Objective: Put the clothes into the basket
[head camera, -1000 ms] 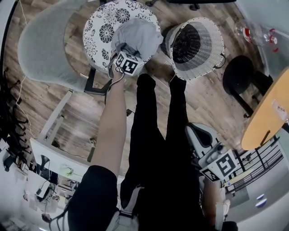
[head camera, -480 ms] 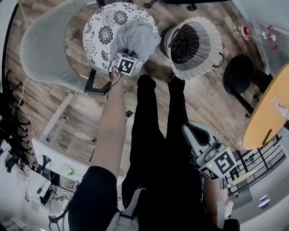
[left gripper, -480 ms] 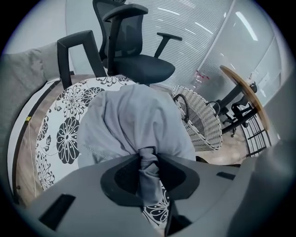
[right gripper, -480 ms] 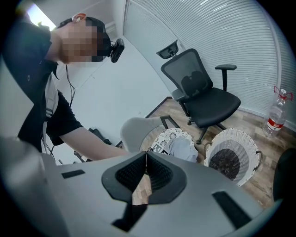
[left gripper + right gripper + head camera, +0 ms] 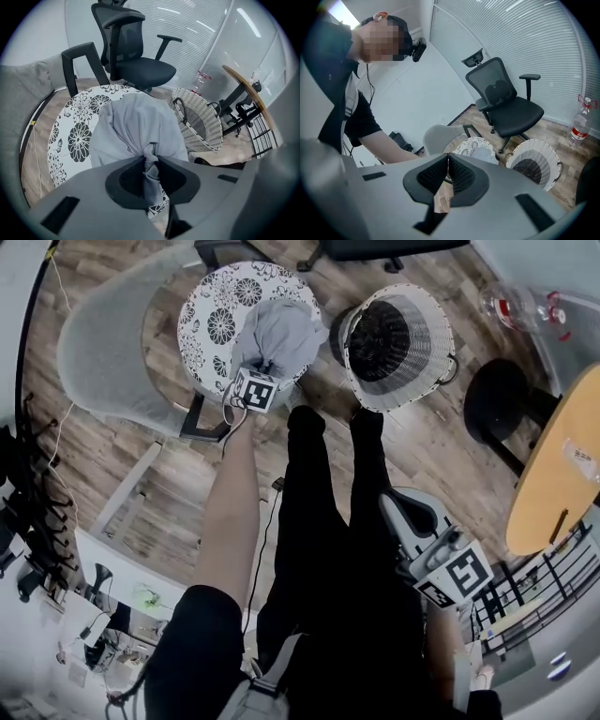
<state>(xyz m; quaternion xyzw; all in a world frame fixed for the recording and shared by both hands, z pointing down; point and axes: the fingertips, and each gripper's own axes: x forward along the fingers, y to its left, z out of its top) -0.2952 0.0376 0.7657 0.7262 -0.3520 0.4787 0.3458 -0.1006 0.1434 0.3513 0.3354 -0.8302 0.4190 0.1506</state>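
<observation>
A light grey garment (image 5: 279, 332) lies on a round seat with a black-and-white flower print (image 5: 208, 317). My left gripper (image 5: 265, 371) points steeply down at it; its jaws have just been closing and now pinch a bunched fold of the garment (image 5: 136, 124) between the pads, left gripper (image 5: 151, 158). The white wicker basket (image 5: 396, 343) with a dark inside stands on the floor just right of the seat, basket (image 5: 199, 123). My right gripper (image 5: 433, 549) hangs low by the person's right side, shut with nothing between its pads, right gripper (image 5: 448, 161).
A black office chair (image 5: 136, 56) stands behind the flower-print seat. A grey cushioned chair (image 5: 108, 348) is to its left. A black stool (image 5: 497, 395), a round wooden table (image 5: 558, 465) and a water bottle (image 5: 525, 304) are at the right. The person's black-clad legs (image 5: 328, 521) stand before the basket.
The left gripper's jaws have closed on the grey garment, which now bunches up into a peak under them and is drawn slightly upward. The right gripper has stayed shut.
</observation>
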